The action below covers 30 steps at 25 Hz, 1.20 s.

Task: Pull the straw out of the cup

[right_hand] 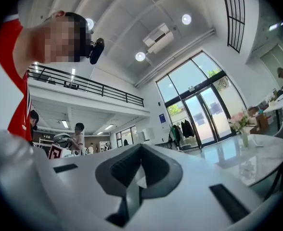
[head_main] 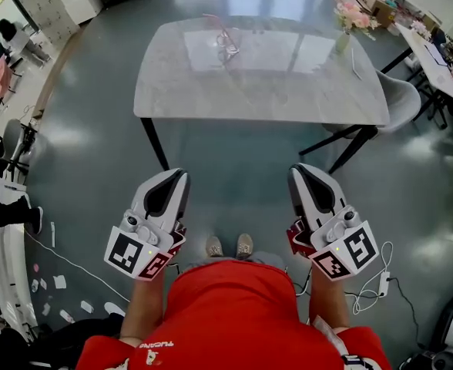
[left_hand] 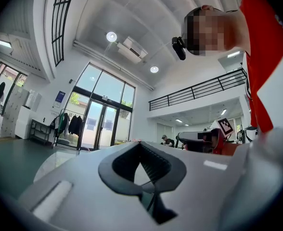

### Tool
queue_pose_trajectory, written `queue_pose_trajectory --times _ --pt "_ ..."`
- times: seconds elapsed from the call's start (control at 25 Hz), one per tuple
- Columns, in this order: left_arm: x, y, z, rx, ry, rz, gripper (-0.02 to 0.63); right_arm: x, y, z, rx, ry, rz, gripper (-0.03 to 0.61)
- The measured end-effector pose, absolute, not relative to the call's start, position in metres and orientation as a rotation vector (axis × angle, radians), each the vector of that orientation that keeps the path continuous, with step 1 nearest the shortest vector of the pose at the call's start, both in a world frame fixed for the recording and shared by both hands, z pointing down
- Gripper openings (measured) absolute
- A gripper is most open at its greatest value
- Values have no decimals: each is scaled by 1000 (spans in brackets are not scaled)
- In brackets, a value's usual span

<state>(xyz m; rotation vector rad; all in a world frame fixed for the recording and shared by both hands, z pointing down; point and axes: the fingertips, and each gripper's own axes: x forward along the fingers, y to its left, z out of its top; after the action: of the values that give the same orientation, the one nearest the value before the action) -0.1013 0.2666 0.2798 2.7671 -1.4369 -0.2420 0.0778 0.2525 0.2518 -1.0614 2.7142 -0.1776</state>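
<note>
Head view: approach step, not begun | left gripper (head_main: 171, 179), right gripper (head_main: 303, 174): jaws closed, empty | next: you walk to cup (head_main: 226, 43) on counter (head_main: 211, 99).

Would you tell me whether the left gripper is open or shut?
Shut: on the left gripper the jaws meet, nothing between them.

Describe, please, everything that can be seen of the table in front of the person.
The table is rectangular with rounded corners. Its top looks like pale grey marble, glossy, with bright reflections. Black slanted legs stand on the shiny grey floor. A clear cup with a pinkish straw stands on its far middle, a vase of pink flowers on its far right corner. A grey chair is at its right end.
</note>
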Motion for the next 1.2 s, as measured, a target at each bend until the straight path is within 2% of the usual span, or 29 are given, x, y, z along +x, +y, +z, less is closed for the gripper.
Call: queue_pose_trajectory --times 0.36,1.2 --pt "-98 254 272 2779 -1461 -254 5 83 241 246 -1033 2731 -154 2" --pt "-36 217 263 2804 -1479 -251 5 141 206 247 -988 2755 -136 2"
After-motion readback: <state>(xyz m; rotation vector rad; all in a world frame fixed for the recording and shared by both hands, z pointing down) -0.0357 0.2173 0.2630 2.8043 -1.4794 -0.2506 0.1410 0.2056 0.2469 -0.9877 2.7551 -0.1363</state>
